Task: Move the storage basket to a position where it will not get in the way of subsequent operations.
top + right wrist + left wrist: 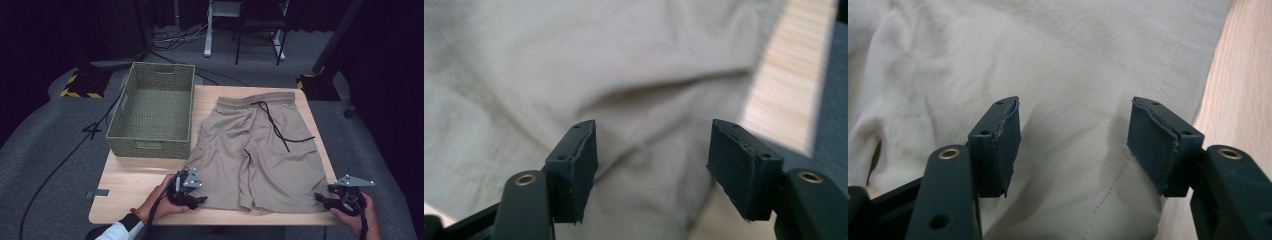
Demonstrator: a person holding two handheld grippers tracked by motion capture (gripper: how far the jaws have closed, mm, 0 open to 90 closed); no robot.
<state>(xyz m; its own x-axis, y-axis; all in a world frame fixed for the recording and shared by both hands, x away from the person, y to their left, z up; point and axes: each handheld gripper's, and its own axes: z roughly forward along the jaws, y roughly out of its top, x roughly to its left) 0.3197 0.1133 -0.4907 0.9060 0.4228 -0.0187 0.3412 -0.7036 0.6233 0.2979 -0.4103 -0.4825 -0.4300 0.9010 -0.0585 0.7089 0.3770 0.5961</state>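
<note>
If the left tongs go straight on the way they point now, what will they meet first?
Most likely the beige fabric shorts. The left tongs stand open, aimed at the hem of the nearer leg, with cloth lying directly ahead between the jaws. How close the pads are is hard to judge.

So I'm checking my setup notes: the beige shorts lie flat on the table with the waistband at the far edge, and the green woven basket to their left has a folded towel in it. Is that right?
Not quite. The green woven basket has nothing in it; the high view shows its bare woven bottom. The rest holds: the beige shorts lie flat on the table, waistband at the far edge, basket to their left.
</note>
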